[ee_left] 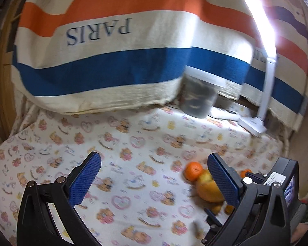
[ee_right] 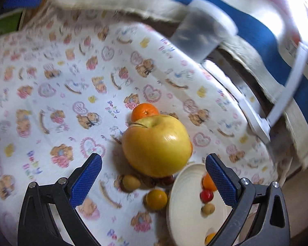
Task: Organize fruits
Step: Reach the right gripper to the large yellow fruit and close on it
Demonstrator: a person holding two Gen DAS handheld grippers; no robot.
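I hold the right gripper (ee_right: 153, 176) spread above the yellow apple (ee_right: 156, 144), lined up to grasp it; the white bowl (ee_right: 182, 201) sits just beside it; the left gripper (ee_left: 154, 181) hangs spread, empty.

You have a large yellow apple (ee_right: 156, 145) sitting stem-up on the bear-print cloth, with an orange tangerine (ee_right: 144, 112) touching its far side. Nearer to you, a small tan fruit (ee_right: 131, 182) and a small yellow-orange fruit (ee_right: 156, 199) lie on the cloth just left of the white bowl (ee_right: 184, 194). Inside the bowl you can see an orange fruit (ee_right: 209, 182), a small red one (ee_right: 206, 195) and a tan one (ee_right: 208, 209) (all blurred). A dark reddish fruit (ee_right: 168, 179) peeks out under the apple's near edge.
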